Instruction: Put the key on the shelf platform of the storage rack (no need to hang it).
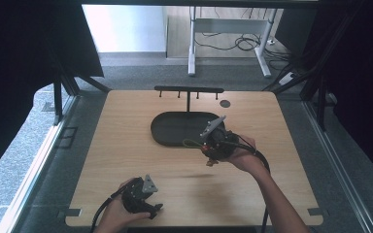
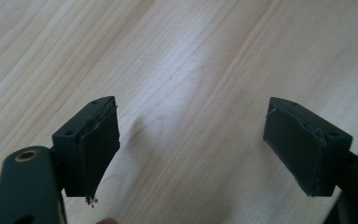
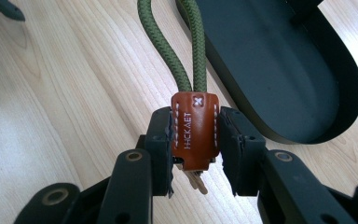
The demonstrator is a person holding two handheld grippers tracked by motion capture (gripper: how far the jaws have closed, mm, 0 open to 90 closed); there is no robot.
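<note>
My right gripper [image 3: 195, 140] is shut on a brown leather key fob [image 3: 195, 128] with white stitching; an olive green cord loop [image 3: 189, 42] runs up from it and a key tip hangs below. From above, the right gripper [image 1: 212, 145] hovers at the near right edge of the black oval tray [image 1: 175, 127], the green loop [image 1: 190, 143] lying toward the tray. A black hanger rack [image 1: 189, 90] with small hooks stands behind the tray. My left gripper [image 1: 143, 196] rests low near the table's front edge; its jaws [image 2: 191, 144] stand wide apart over bare wood.
The light wooden table [image 1: 126, 160] has a small dark round disc [image 1: 225, 103] at the back right. Black frame posts stand at both sides. Beyond the table lie grey carpet, a white desk frame and cables.
</note>
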